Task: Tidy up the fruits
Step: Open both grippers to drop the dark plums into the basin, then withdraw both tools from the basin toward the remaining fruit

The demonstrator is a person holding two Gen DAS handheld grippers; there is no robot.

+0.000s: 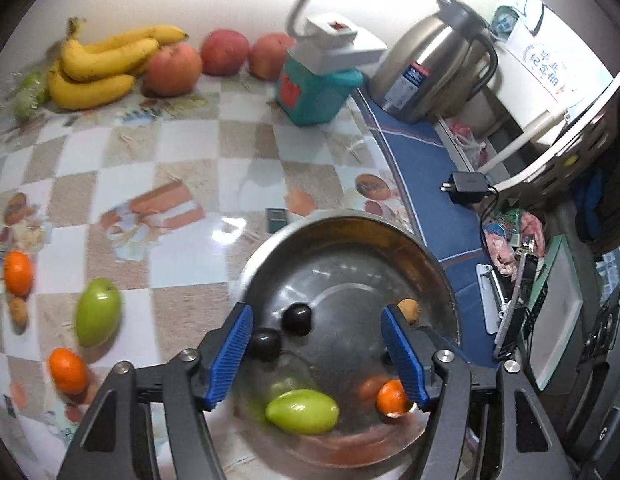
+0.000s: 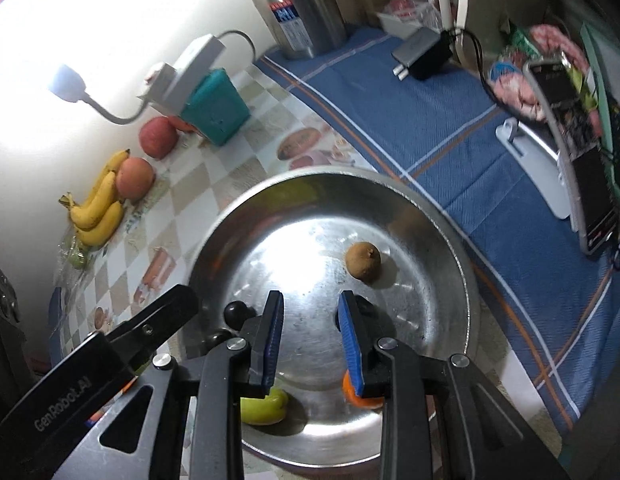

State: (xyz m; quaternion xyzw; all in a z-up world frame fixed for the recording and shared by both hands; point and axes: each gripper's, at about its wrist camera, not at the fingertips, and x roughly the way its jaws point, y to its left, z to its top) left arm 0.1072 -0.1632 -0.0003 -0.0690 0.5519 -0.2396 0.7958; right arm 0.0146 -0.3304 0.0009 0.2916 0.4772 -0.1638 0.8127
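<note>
A steel bowl (image 1: 349, 220) holds a green fruit (image 1: 302, 410), a small orange (image 1: 391, 398), two dark plums (image 1: 296, 318) and a brown fruit (image 1: 409, 310). My left gripper (image 1: 315, 314) hangs open above the bowl with nothing between its blue pads. In the right wrist view the same bowl (image 2: 321, 174) shows the brown fruit (image 2: 362, 261), the green fruit (image 2: 266, 408) and the orange (image 2: 355, 396). My right gripper (image 2: 310, 298) hovers over the bowl, jaws drawn close and empty. Another green fruit (image 1: 98, 312) and two oranges (image 1: 18, 272) (image 1: 68, 370) lie on the table to the left.
Bananas (image 1: 106, 60) and red apples (image 1: 172, 66) line the back wall, beside a teal box (image 1: 313, 92) carrying a white lamp. A steel kettle (image 1: 433, 68), a charger (image 1: 467, 186) and clutter sit on the blue cloth to the right. The left gripper's body (image 2: 90, 364) crosses the right view's lower left.
</note>
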